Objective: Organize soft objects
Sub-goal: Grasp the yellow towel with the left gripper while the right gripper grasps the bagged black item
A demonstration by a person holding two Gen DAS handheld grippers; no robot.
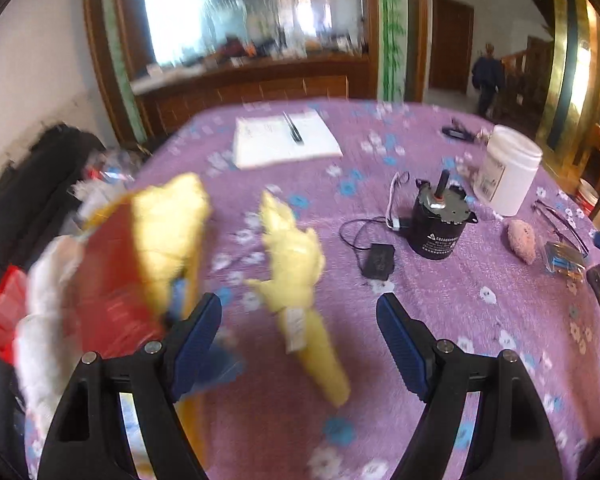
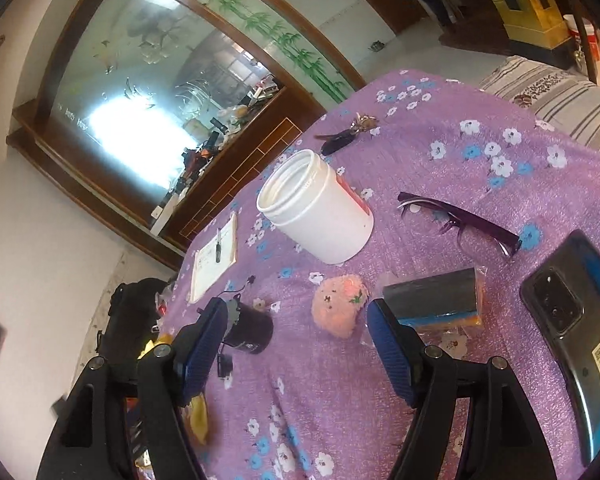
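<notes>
A small yellow plush toy point(image 1: 296, 264) lies on the purple flowered tablecloth point(image 1: 440, 320). Its lower end reaches in between the fingers of my left gripper point(image 1: 300, 336), which stands open with neither pad touching it. A blurred heap of yellow, red and white soft things point(image 1: 140, 248) sits at the table's left edge, beside the left finger. A pink plush point(image 2: 340, 308) lies just ahead of my right gripper point(image 2: 298, 344), which is open and holds nothing. The same pink plush point(image 1: 522, 240) shows far right in the left wrist view.
On the cloth stand a black motor with wires point(image 1: 440, 224), an open white jar point(image 2: 320, 208), purple glasses point(image 2: 460, 220), a wrapped sponge point(image 2: 432, 296), a black phone point(image 2: 572, 320) and a notepad with pen point(image 1: 284, 140). A black bag point(image 1: 32, 200) sits left of the table.
</notes>
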